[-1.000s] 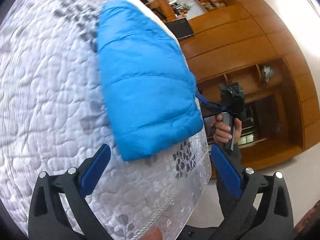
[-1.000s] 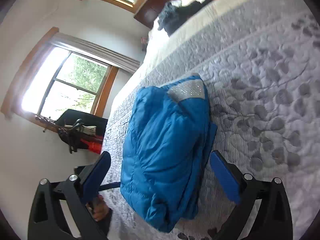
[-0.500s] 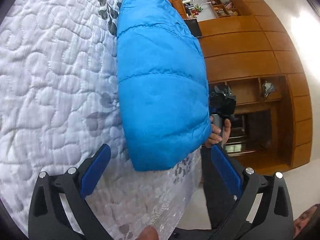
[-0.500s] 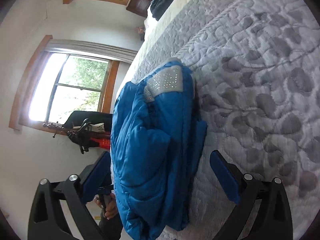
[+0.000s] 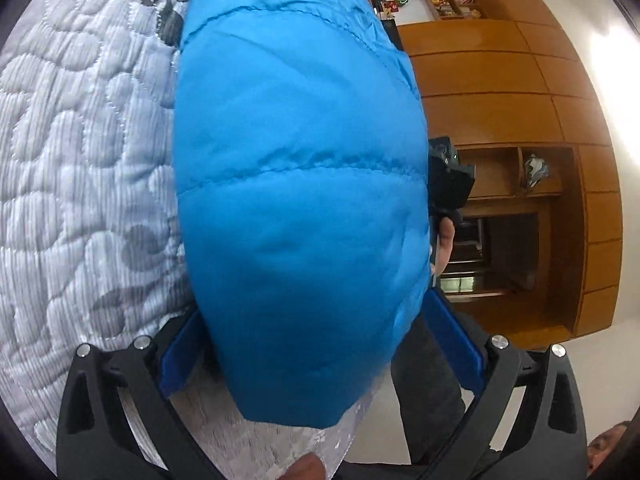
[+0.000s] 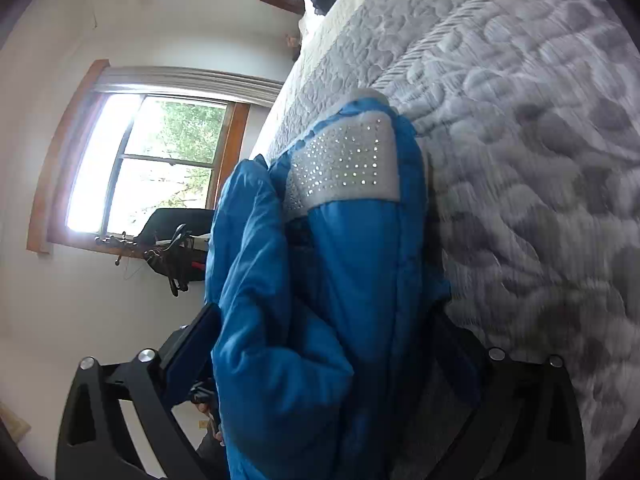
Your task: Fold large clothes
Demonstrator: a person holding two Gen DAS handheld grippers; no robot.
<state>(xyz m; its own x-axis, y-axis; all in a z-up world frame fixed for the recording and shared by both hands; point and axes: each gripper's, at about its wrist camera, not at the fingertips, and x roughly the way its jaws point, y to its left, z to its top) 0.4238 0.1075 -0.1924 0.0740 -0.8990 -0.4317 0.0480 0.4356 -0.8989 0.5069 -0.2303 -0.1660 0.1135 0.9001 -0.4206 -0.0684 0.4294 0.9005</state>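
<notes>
The folded bright-blue quilted puffer jacket (image 5: 296,200) lay at the edge of the grey-white leaf-patterned quilted bedspread (image 5: 72,168). The left gripper (image 5: 320,344) had its blue fingers spread wide on either side of the jacket's end, not clamping it. The right gripper (image 6: 324,360) likewise straddled the opposite end, fingers apart

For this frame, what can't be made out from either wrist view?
- Left view: the jacket fills the gap between the left gripper fingers; contact unclear. It also hides most of the right gripper.
- Right view: the right finger lies in shadow behind the jacket; grip unclear.
- Right view: the quilt is motion-blurred.
</notes>
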